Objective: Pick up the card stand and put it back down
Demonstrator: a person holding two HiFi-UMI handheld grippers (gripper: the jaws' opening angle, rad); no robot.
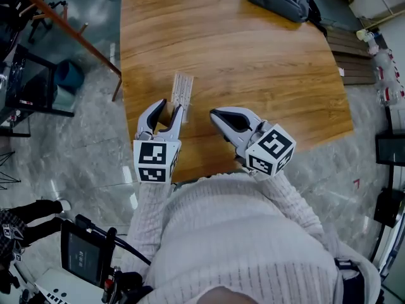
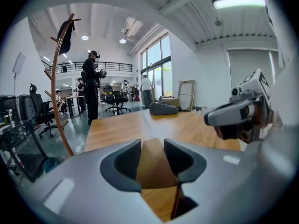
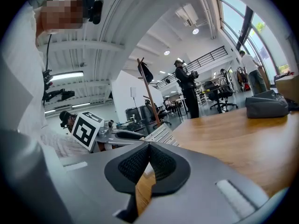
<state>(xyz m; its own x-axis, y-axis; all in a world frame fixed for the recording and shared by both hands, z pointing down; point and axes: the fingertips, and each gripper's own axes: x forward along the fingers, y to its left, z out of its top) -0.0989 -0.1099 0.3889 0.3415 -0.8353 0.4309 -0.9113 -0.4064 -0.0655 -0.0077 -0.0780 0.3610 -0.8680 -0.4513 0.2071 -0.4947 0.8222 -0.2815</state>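
Wooden table below: left tool clamps pale ribbed card stand by its tan wooden end; right tool closed, empty. Overhanging length may pivot, slipping free.

Head cam: steeply down on bench, close. Claw cams: low over bench, facing far office. Left one catches right claw, right one catches left claw.

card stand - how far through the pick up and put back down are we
Done: the left hand-held gripper is shut on the card stand, at its wooden base. In hand: the pick-up, though whether it has cleared the table is hard to tell. Left: setting it down and releasing.
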